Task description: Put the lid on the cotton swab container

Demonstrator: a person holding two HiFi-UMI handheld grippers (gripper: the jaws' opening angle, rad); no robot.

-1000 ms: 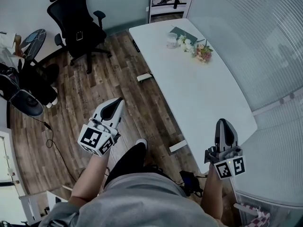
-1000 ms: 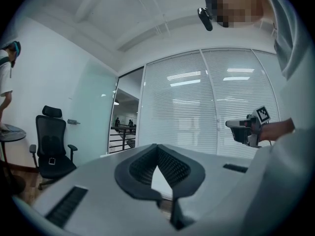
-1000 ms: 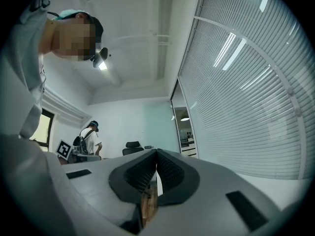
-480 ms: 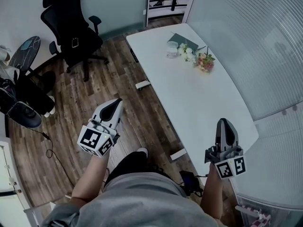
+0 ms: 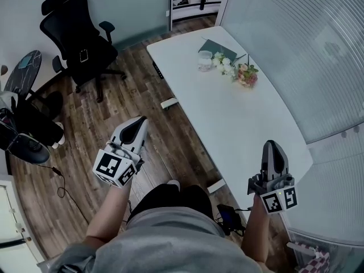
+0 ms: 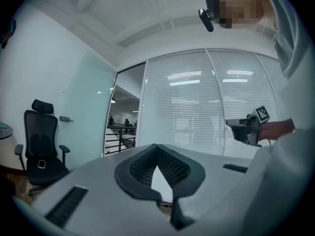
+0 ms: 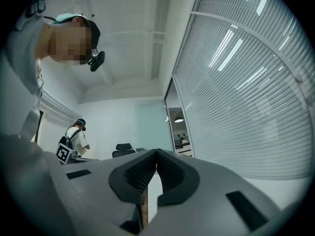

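A small clear round container (image 5: 205, 61) stands near the far end of the long white table (image 5: 244, 124); I cannot make out a separate lid at this distance. My left gripper (image 5: 140, 122) hovers over the wooden floor, left of the table, with its jaws shut and nothing in them (image 6: 157, 147). My right gripper (image 5: 272, 146) is held above the table's near right corner, its jaws closed tip to tip and empty (image 7: 156, 152). Both grippers are far short of the container.
A bunch of flowers (image 5: 238, 68) and a dark green flat thing (image 5: 215, 44) lie beside the container. A black office chair (image 5: 79, 38) stands at the far left. A small white box (image 5: 169, 102) lies on the floor by the table. Blinded glass walls run along the right.
The head view has shifted: the chair has slid left and the container sits a little lower in the picture. Both grippers keep their pose and stay shut.
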